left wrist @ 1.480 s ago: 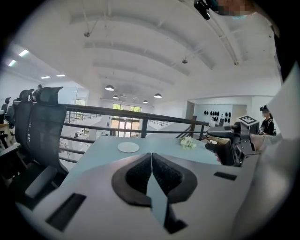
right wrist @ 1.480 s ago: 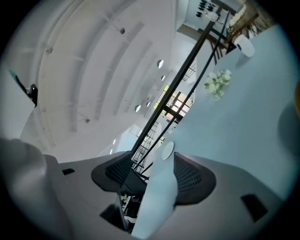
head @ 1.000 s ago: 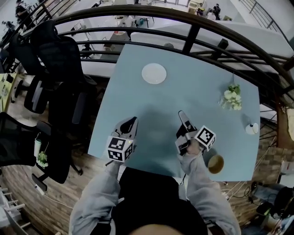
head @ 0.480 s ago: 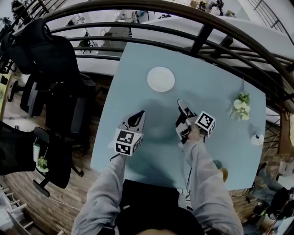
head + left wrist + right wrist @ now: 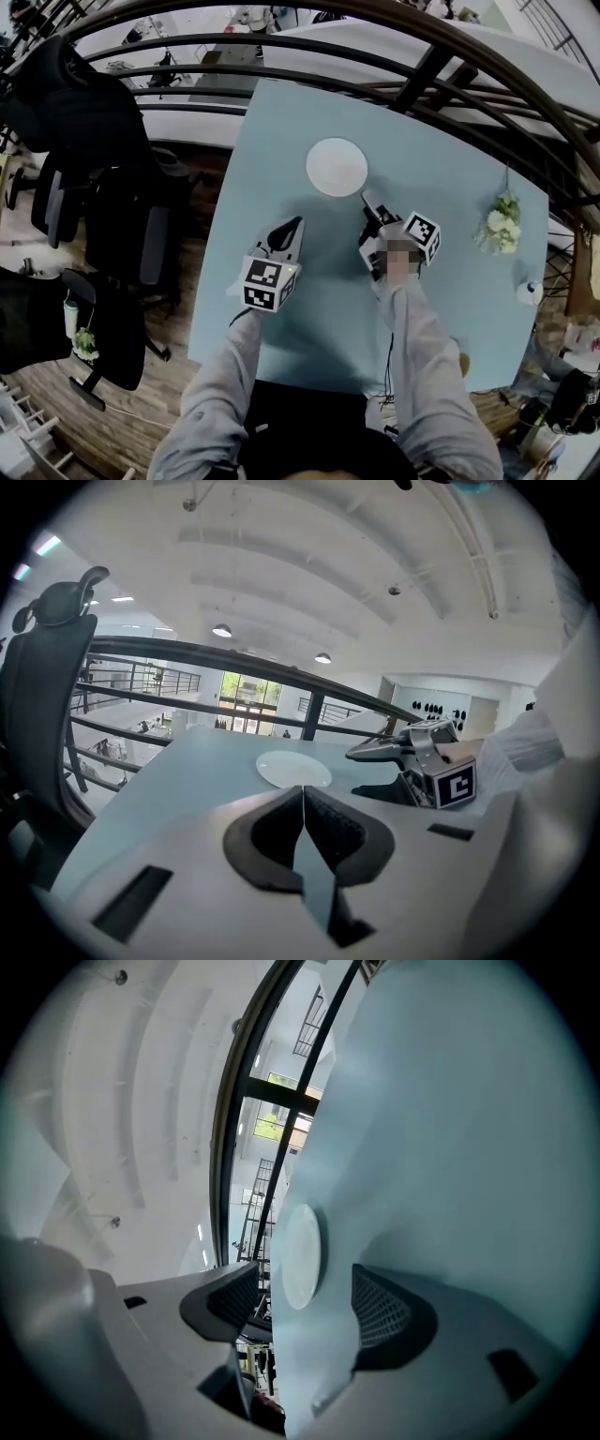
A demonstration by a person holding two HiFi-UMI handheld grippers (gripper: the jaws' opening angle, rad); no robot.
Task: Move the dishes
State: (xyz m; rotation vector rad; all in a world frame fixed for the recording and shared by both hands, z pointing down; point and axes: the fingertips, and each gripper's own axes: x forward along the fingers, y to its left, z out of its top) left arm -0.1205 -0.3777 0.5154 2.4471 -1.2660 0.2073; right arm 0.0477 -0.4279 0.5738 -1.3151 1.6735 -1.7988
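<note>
While the white plate [image 5: 337, 167] lies upper centre on the pale blue table [image 5: 450, 281], just beyond the released, empty right claw [image 5: 368, 199], the left claw [image 5: 294, 225] is clenched lower left, a dark railing [image 5: 281, 45] behind.

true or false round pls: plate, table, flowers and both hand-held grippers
1. The white plate lies flat on the blue table. True.
2. The left hand-held gripper has its jaws wide apart. False: they are together, with nothing between them.
3. The right hand-held gripper is open, facing the plate. True.
4. The right hand-held gripper clamps the plate. False: its pads are off the plate.
5. In the head view the flowers stand at the table's left edge. False: near its right edge.
</note>
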